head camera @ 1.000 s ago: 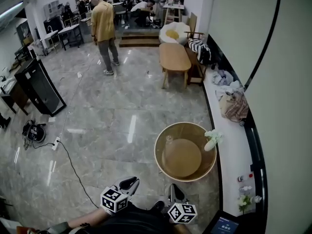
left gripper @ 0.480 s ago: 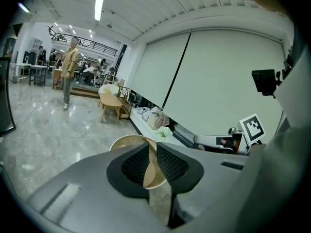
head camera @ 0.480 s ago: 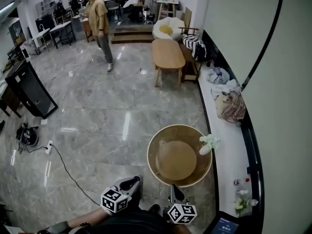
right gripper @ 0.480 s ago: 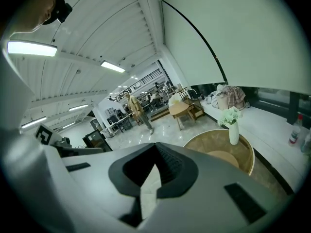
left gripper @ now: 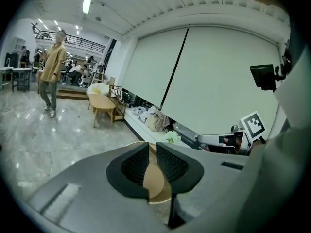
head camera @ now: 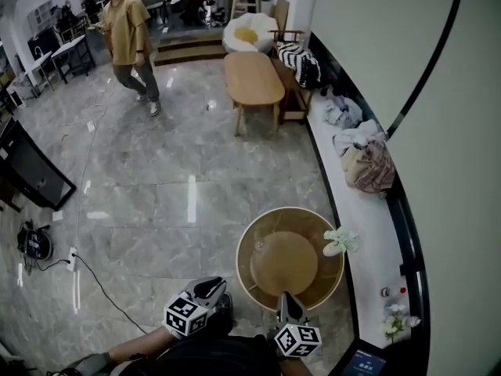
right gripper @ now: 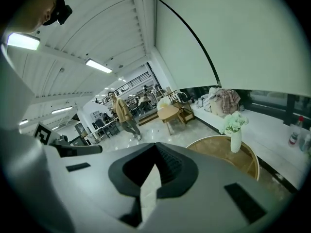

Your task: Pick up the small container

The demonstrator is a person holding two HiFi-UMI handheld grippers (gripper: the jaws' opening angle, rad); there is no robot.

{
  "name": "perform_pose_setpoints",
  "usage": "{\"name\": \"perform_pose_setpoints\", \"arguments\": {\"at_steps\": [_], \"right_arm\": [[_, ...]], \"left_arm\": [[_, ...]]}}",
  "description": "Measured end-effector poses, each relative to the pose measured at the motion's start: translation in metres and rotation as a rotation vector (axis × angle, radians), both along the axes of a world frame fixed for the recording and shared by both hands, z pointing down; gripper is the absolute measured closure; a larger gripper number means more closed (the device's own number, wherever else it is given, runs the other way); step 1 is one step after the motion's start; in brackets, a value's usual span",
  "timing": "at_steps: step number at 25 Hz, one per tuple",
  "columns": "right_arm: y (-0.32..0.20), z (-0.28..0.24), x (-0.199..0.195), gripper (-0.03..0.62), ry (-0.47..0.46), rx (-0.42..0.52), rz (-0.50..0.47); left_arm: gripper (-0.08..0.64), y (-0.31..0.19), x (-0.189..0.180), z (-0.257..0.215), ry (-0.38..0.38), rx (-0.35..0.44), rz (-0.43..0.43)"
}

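Observation:
Both grippers are held low at the bottom of the head view, near the person's body. My left gripper [head camera: 210,287] [left gripper: 151,147] is shut with nothing between its black ribbed pads. My right gripper [head camera: 286,300] [right gripper: 156,147] also looks shut and empty. Ahead of them stands a round wooden table [head camera: 250,245] [right gripper: 245,161] carrying a white vase of pale flowers [head camera: 338,243] [right gripper: 235,135]. Two small containers [head camera: 384,292] stand on the white ledge [head camera: 368,218] to the right. One, a small bottle with a red cap [right gripper: 293,132], shows in the right gripper view. Neither gripper is near them.
A person in a yellow shirt [head camera: 129,37] walks on the marble floor at the back. Beyond the round table stands an oval wooden table [head camera: 252,77]. Clothes [head camera: 368,163] lie heaped on the ledge. A black cabinet [head camera: 27,175] and a cable [head camera: 94,288] are at the left.
The view has shifted forward and right, so the round table sits closer in front of the grippers. The person in yellow has walked nearer. Both grippers stay shut.

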State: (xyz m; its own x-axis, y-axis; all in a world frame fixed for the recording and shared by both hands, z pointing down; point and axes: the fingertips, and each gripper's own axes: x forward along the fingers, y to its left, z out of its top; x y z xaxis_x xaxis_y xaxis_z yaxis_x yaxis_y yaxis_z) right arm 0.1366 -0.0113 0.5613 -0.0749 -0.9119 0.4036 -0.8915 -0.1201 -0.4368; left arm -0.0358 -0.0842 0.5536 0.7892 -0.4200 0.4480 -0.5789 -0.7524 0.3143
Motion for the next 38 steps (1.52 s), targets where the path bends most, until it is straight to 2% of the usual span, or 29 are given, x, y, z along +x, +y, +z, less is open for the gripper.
{"name": "perform_pose_setpoints", "arguments": {"at_steps": [7, 12, 17, 20, 24, 28, 34, 38], "right_arm": [[-0.048, 0.005, -0.002, 0.594, 0.021, -0.016, 0.047], [-0.075, 0.02, 0.013, 0.594, 0.048, -0.023, 0.058], [-0.08, 0.059, 0.041, 0.594, 0.023, -0.072, 0.063], [-0.087, 0.082, 0.069, 0.594, 0.016, -0.081, 0.059], [-0.081, 0.108, 0.088, 0.594, -0.021, -0.135, 0.08], [-0.092, 0.144, 0.111, 0.594, -0.037, -0.156, 0.094], [-0.089, 0.182, 0.099, 0.594, -0.105, -0.224, 0.075], [-0.084, 0.202, 0.09, 0.594, -0.13, -0.268, 0.041]], "left_arm": [[0.523, -0.066, 0.003, 0.017, -0.023, 0.025, 0.068], [0.522, -0.108, 0.024, 0.04, -0.04, 0.087, 0.094], [0.506, -0.124, 0.051, 0.088, -0.125, 0.146, 0.118], [0.48, -0.129, 0.076, 0.131, -0.178, 0.135, 0.125], [0.46, -0.121, 0.092, 0.195, -0.279, 0.064, 0.18], [0.442, -0.138, 0.123, 0.253, -0.325, 0.068, 0.215], [0.42, -0.139, 0.142, 0.316, -0.376, 0.049, 0.245], [0.364, -0.146, 0.157, 0.356, -0.395, 0.035, 0.261]]}}
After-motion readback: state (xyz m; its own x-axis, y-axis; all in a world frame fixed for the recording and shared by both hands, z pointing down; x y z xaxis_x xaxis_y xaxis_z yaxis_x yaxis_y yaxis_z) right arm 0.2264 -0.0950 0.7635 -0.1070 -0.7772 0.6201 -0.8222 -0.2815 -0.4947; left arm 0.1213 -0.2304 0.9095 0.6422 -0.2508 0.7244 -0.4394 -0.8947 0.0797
